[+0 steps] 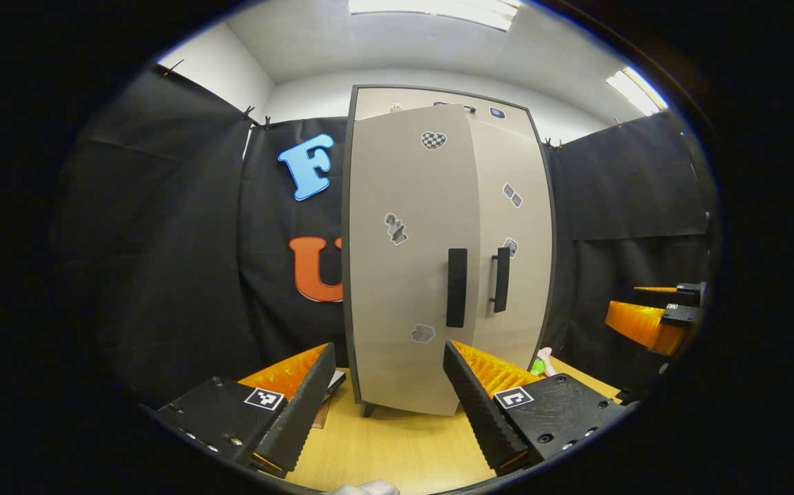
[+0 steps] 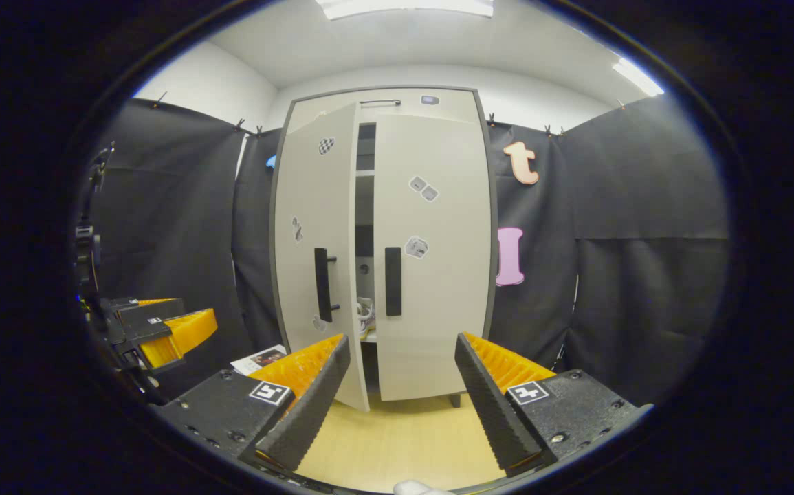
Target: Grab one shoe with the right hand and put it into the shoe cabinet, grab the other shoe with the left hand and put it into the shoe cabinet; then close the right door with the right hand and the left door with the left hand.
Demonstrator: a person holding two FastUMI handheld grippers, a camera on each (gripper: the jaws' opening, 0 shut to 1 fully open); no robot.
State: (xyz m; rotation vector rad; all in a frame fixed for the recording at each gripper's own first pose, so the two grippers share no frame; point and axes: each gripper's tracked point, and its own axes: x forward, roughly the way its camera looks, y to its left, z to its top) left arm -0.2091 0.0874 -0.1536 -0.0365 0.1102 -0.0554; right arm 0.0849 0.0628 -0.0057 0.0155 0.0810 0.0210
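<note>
Both grippers gape empty; left door point(image 2: 317, 254) ajar hides all but a shoe point(image 2: 364, 315) (partly visible).

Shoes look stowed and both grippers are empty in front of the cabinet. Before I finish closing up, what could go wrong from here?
1. The left door is ajar while the right door looks closed; a glancing push could miss its edge or catch the left handle.
2. A shoe shows in the gap near the shelf front; if it protrudes, the door may jam on it.
3. Both the left gripper and the right gripper stand open, so a finger could snag a handle.
</note>
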